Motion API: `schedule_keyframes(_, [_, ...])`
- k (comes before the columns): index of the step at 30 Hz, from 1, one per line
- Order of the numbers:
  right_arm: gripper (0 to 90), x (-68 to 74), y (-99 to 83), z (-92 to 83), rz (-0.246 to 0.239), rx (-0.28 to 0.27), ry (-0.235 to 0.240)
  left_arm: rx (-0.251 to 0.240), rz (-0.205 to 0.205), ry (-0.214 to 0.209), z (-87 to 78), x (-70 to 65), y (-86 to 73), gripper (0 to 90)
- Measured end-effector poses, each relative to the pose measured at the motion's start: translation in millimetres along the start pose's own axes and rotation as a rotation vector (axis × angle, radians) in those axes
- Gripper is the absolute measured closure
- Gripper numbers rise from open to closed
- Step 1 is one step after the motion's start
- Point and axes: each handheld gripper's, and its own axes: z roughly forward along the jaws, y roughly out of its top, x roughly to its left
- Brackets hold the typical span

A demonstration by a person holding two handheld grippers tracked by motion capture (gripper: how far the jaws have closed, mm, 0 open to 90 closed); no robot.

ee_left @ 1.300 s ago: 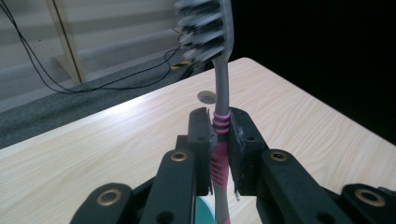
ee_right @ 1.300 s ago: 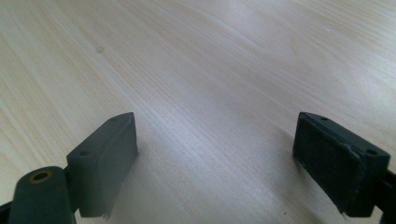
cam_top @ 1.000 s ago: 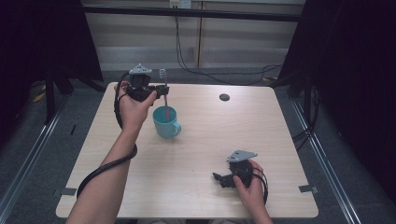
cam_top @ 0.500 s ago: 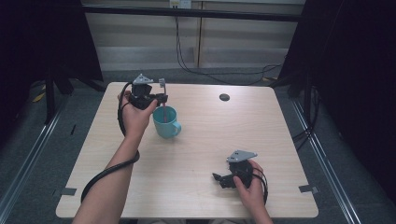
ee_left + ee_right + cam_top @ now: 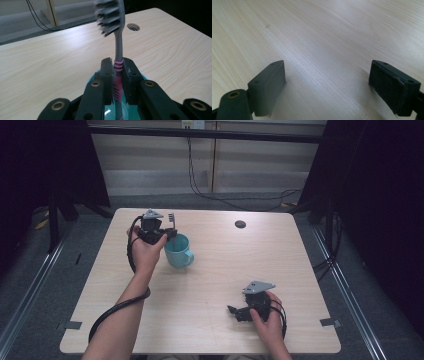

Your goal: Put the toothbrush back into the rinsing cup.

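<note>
Right tongs (image 5: pixel 234 311): low over the near right of the worktop (image 5: pixel 225 270), spread wide, holding nothing.
Left tongs (image 5: pixel 117 72): pinching the toothbrush (image 5: pixel 117 45) at its pink grip, bristles up.
Toothbrush: upright, its lower end inside the teal cup (image 5: pixel 176 251), head well above the rim.
Teal cup: on the far left half of the worktop, handle turned toward the near right.
Cable hole (image 5: pixel 240 224): farther back, well apart from the cup.
Progress: brush gripped and partly in the cup; whether it is going in or coming out cannot be told.
</note>
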Motion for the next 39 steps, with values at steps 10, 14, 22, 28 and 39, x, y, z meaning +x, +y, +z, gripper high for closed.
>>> schedule_keyframes(10, [13.2, 0.2, 0.0, -0.1, 0.003, 0.002, -0.001, 0.023, 0.001, 0.022, 3.3, 1.3, -6.7, 80.2])
schedule_keyframes(14, [13.2, 0.2, 0.0, -0.1, 0.003, 0.002, -0.001, 0.024, 0.001, 0.024, 3.7, 1.9, -8.8, 76.1])
schedule_keyframes(22, [13.3, 0.3, 0.0, -0.1, 0.003, 0.001, 0.001, 0.015, -0.010, 0.037, 1.1, 3.8, -12.1, 65.8])
schedule_keyframes(28, [13.2, 0.3, 0.0, -0.1, 0.002, 0.001, 0.002, 0.030, -0.030, 0.047, -3.3, 3.1, -14.7, 43.1])
schedule_keyframes(39, [13.2, 0.3, 0.0, -0.1, 0.002, 0.001, 0.001, 0.027, -0.024, 0.041, -14.0, 2.0, -23.7, 30.1])
